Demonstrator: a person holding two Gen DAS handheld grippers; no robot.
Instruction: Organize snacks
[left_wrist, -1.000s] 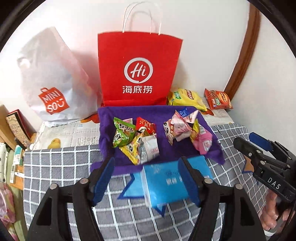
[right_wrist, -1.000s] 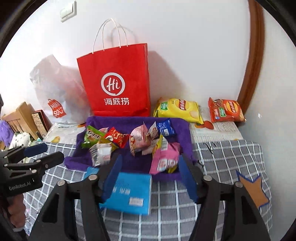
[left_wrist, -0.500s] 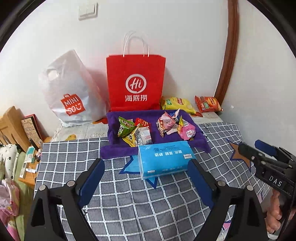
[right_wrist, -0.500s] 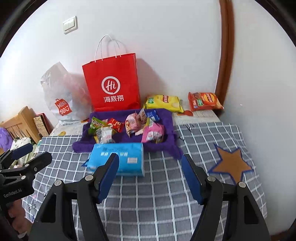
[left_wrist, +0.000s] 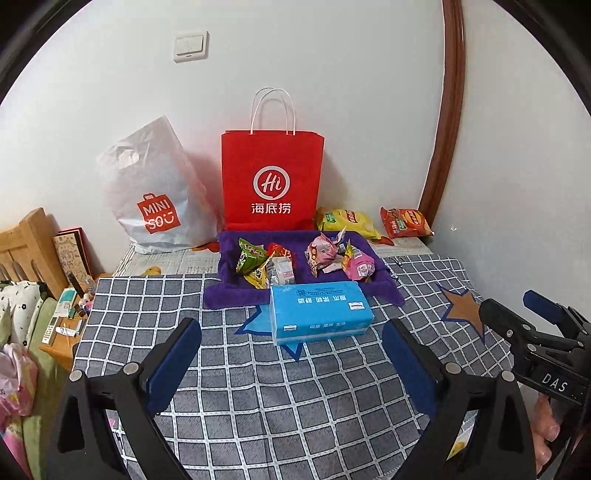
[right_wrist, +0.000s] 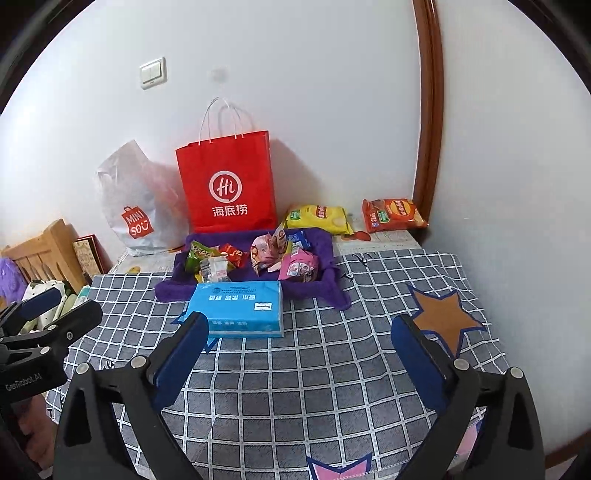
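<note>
A grey checked tablecloth (left_wrist: 258, 398) covers the table, with a red paper bag (left_wrist: 272, 181) and a white plastic bag (left_wrist: 155, 192) standing against the far wall. In front of the red bag lies a purple cloth (left_wrist: 229, 295) holding two small heaps of snack packets (left_wrist: 299, 260): green, red and yellow ones on the left, pink ones on the right. A blue tissue pack (left_wrist: 319, 312) lies touching its near edge. A yellow chip bag (left_wrist: 347, 221) and an orange chip bag (left_wrist: 406, 221) lie far right. The left gripper (left_wrist: 291, 360) and right gripper (right_wrist: 299, 354) hover near, jaws opening, nothing between them.
</note>
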